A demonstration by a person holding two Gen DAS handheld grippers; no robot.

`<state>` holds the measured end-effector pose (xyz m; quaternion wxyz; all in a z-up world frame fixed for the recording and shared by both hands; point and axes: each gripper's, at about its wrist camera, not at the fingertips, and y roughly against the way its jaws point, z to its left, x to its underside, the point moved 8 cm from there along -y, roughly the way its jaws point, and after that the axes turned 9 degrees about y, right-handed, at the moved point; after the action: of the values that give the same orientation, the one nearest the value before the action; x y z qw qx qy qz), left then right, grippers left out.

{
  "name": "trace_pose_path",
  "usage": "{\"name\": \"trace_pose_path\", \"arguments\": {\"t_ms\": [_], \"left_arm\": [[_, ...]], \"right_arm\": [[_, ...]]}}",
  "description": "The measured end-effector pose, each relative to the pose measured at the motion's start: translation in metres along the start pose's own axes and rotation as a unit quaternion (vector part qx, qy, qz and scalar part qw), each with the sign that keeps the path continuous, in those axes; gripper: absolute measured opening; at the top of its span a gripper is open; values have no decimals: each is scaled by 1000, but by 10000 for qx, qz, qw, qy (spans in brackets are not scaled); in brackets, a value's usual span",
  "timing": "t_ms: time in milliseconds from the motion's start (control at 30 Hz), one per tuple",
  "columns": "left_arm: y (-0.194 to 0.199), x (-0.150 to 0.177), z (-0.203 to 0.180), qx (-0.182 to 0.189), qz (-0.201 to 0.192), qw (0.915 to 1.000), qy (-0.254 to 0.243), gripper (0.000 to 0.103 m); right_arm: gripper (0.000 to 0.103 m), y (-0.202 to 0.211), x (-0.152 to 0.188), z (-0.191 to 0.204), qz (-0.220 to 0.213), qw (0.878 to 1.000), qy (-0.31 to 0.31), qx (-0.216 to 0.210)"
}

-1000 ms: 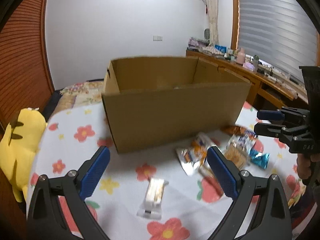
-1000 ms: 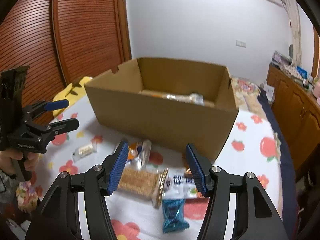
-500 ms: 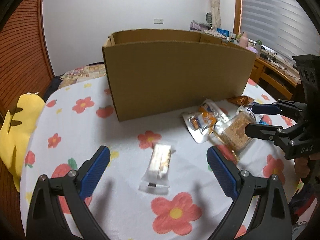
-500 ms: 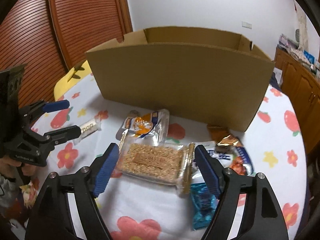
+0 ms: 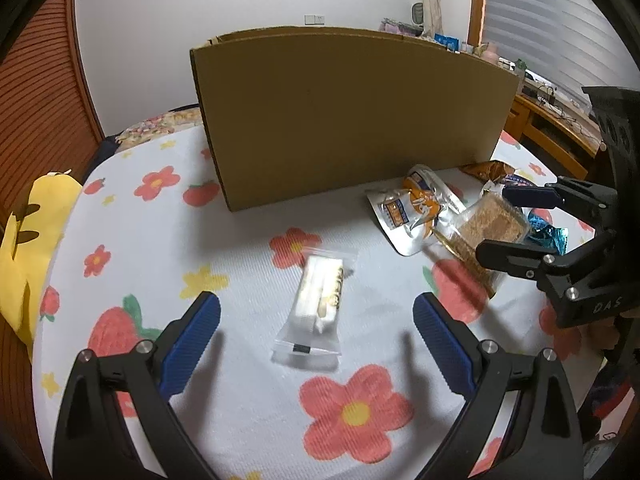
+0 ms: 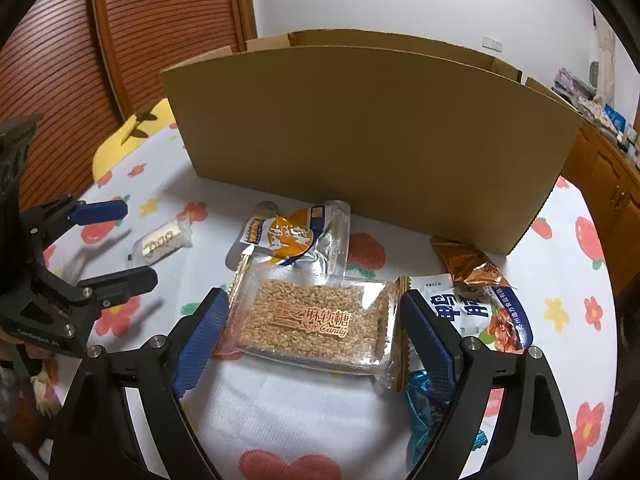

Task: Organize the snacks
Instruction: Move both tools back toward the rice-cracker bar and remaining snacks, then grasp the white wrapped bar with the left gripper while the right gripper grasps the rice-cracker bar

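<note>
A brown cardboard box (image 5: 352, 116) stands on the flowered tablecloth (image 5: 224, 360); it also shows in the right wrist view (image 6: 372, 140). My left gripper (image 5: 316, 320) is open, low over a small clear-wrapped white snack bar (image 5: 320, 296). My right gripper (image 6: 314, 328) is open, its blue pads on either side of a clear pack of sesame candy (image 6: 312, 320), not clamped. Behind that lies a silver and orange pouch (image 6: 296, 236). To the right lie a white and blue packet (image 6: 476, 312), a copper wrapper (image 6: 464, 260) and a blue foil wrapper (image 6: 424, 404).
A yellow plush toy (image 5: 28, 240) lies at the table's left edge. A wooden slatted door (image 6: 132, 28) and a white wall stand behind. A wooden cabinet (image 6: 612, 184) with clutter runs along the right.
Both grippers have dropped lower toward the tablecloth. The left one has closed in over the small white bar; the right one now straddles the sesame candy pack. The box inside is out of sight.
</note>
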<state>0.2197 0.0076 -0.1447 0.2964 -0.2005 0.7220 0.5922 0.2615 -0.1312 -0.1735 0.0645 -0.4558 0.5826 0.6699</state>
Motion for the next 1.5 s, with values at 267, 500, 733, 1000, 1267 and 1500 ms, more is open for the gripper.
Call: {"name": "trace_pose_path", "arguments": {"t_ms": [267,500,733,1000,1267,1500], "left_arm": [[-4,2,5,78,102,9998,156,96],[-8,5,7,124,179,9995,223,72],[-5,7,4,52,104,9999,123,52],[-1,7,5,287,31,9993,239,23],[2,7,6,356,-66,9989,293,22],[4,6,7,415,-121,9984,360,22]], "right_arm": [[98,-9,1,1,127,9998,81,91],[101,-20,6,-2,399,9989,-115,-199],[102,-21,8,4,474,9988,116,-27],[103,-24,8,7,531,9983,218,29],[101,-24,7,7,517,9984,227,27],[89,-21,6,10,418,9986,308,41]]}}
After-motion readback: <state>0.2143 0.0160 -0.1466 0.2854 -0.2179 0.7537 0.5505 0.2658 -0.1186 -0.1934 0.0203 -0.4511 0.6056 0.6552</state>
